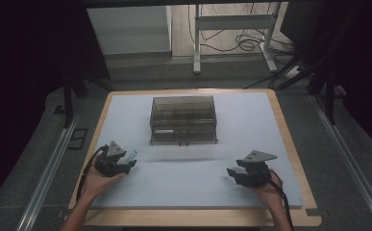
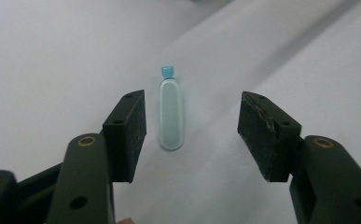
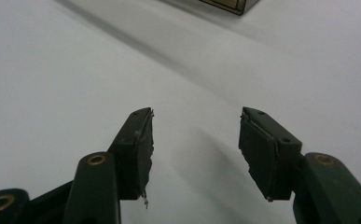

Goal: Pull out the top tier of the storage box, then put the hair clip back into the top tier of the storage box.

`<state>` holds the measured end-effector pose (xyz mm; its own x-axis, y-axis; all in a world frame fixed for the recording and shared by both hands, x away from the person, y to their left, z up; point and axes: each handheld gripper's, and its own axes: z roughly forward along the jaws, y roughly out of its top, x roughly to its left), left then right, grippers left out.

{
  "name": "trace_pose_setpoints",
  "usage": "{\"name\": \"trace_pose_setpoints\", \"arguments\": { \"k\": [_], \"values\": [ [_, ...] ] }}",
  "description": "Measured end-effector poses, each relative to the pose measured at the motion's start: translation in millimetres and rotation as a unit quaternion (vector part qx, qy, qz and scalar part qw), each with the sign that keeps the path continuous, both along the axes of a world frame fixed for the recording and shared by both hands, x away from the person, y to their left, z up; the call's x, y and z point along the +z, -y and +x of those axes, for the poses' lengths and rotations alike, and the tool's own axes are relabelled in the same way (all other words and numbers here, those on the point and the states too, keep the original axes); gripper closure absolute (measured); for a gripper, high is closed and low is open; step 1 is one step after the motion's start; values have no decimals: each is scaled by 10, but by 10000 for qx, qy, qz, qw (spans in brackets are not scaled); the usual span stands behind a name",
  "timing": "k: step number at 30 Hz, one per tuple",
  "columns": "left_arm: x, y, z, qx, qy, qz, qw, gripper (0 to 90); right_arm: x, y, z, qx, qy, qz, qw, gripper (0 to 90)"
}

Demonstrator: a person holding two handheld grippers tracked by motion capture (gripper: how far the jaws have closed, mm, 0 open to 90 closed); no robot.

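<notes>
A small pale blue vial with a blue cap (image 2: 171,113) lies flat on the white mat, just ahead of my left gripper (image 2: 192,126) and between the lines of its open jaws, nearer the left one. From above, the vial (image 1: 132,155) shows at the tip of the left gripper (image 1: 126,162) near the mat's left side. My right gripper (image 3: 196,140) is open over bare mat with nothing between its jaws; it sits at the mat's right front (image 1: 236,174). A smoky transparent drawer box (image 1: 183,119) stands at the mat's middle back.
The white mat (image 1: 193,183) covers a wooden table (image 1: 198,219). A corner of the drawer box (image 3: 227,4) shows at the top of the right gripper view. Beyond the table are a desk frame with cables (image 1: 241,38) and dark curtains.
</notes>
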<state>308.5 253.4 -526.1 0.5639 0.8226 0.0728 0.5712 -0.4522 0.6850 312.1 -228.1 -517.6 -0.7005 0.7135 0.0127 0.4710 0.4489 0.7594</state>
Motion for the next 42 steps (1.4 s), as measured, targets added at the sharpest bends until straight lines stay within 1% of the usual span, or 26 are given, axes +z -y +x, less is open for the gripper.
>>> {"name": "trace_pose_setpoints", "arguments": {
  "k": [2, 11, 15, 16, 19, 23, 28, 33, 42],
  "values": [
    [2, -7, 13, 43, -11, -34, 10000, 446, 0, 1, 1, -6, 1, 1, 10000, 437],
    [22, -18, 98, -42, -127, 33, 9999, 489, 2, -6, -1, -19, 39, -1, 10000, 437],
    [12, -24, 152, -52, -245, 48, 9997, 496, 5, -6, -2, -24, 44, 3, 10000, 437],
    [12, -22, 161, -26, -265, 42, 9996, 497, 6, -5, -3, -28, 50, 2, 10000, 437],
    [26, -25, 189, -59, -289, 77, 9995, 502, 13, 1, -6, -36, 65, 25, 10000, 437],
    [45, -27, 231, -75, -389, 95, 9992, 518, 20, 11, -4, -63, 77, 35, 9999, 437],
    [20, -26, 280, -116, -537, 112, 9984, 545, 24, 13, -7, -59, 94, 51, 9999, 437],
    [-26, -31, 325, -89, -652, 120, 9978, 571, 28, 17, -10, -61, 84, 65, 9999, 437],
    [-40, -32, 368, -150, -775, 139, 9968, 649, 36, 27, -14, -77, 99, 83, 9999, 437]
  ]
}}
